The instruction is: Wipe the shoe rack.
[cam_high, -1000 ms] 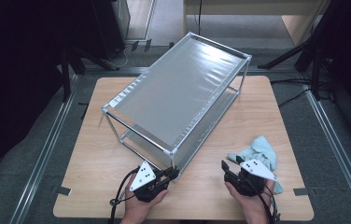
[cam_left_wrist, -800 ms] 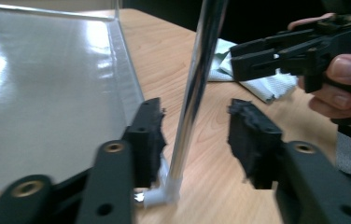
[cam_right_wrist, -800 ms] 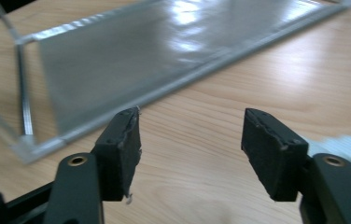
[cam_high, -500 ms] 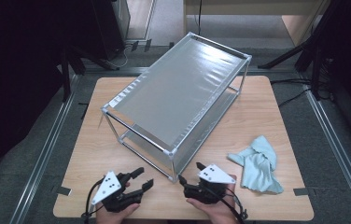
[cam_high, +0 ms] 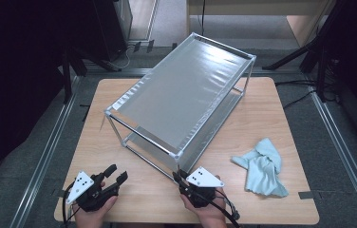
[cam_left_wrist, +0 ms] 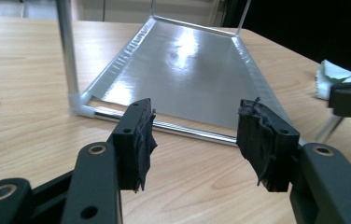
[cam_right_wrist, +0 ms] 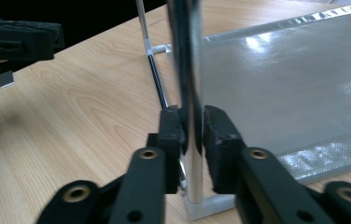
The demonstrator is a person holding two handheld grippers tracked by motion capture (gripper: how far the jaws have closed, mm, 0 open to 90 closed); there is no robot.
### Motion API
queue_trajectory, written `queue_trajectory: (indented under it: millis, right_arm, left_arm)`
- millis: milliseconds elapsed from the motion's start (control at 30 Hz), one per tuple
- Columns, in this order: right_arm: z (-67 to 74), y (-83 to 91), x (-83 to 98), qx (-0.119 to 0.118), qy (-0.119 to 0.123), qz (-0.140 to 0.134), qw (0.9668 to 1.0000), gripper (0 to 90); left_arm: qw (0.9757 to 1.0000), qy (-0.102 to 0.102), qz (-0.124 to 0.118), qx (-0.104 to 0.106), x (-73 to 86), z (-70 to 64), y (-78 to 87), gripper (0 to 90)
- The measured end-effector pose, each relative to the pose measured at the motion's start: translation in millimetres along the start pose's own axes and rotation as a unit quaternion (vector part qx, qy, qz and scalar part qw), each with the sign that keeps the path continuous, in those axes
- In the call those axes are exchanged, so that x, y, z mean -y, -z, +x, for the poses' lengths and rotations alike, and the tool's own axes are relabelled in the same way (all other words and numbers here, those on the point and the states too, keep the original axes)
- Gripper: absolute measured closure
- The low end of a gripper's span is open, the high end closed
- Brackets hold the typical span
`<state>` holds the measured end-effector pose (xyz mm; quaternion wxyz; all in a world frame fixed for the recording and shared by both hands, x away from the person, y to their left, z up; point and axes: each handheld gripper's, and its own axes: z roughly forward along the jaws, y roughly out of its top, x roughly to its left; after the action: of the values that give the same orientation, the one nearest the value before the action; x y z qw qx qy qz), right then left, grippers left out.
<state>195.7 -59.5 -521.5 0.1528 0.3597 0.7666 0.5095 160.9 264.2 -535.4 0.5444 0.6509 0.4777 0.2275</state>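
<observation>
I am holding my right gripper (cam_right_wrist: pixel 193 128) closed on the near upright post (cam_right_wrist: pixel 187 93) of the metal rack (cam_high: pixel 181 99), low down, just above the white corner foot that sits on the wooden table (cam_high: pixel 271 123); its jaws have just been closing, and in the right gripper view the shiny tube is standing squeezed between both black pads. In the high view that right gripper (cam_high: pixel 182 179) is sitting at the near corner of the rack, with my hand beneath it at the front edge of the table. I am keeping my left gripper (cam_left_wrist: pixel 194 135) open at a middling width with nothing between the pads; its jaws have just been narrowing a little. It is pointing along the table toward the rack's lower silver shelf (cam_left_wrist: pixel 183 70) and the near bottom rail (cam_left_wrist: pixel 173 127), close to them but apart. In the high view the left gripper (cam_high: pixel 115 175) is lying well to the left of the right one, near the table's front left part. The rack is standing askew across the middle of the table, its grey top sheet running from the near corner away to the far right. A light blue cloth (cam_high: pixel 263 167) is lying crumpled to the right of my right hand, apart from the rack.
</observation>
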Motion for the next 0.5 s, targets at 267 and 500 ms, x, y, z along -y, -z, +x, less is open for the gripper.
queue_trajectory:
  millis: [267, 500]
  right_arm:
    - [-19.1, 23.9, 10.2, 0.021, -0.011, -0.011, 0.9996, 79.1]
    - [-37.3, 52.6, 21.2, 0.049, -0.028, -0.016, 0.9983, 79.1]
  left_arm:
    - [0.9994, -0.014, 0.018, -0.026, -8.8, -3.1, -30.6, 43.9]
    - [0.9977, 0.001, 0.028, -0.062, -16.8, 1.0, -55.6, 41.3]
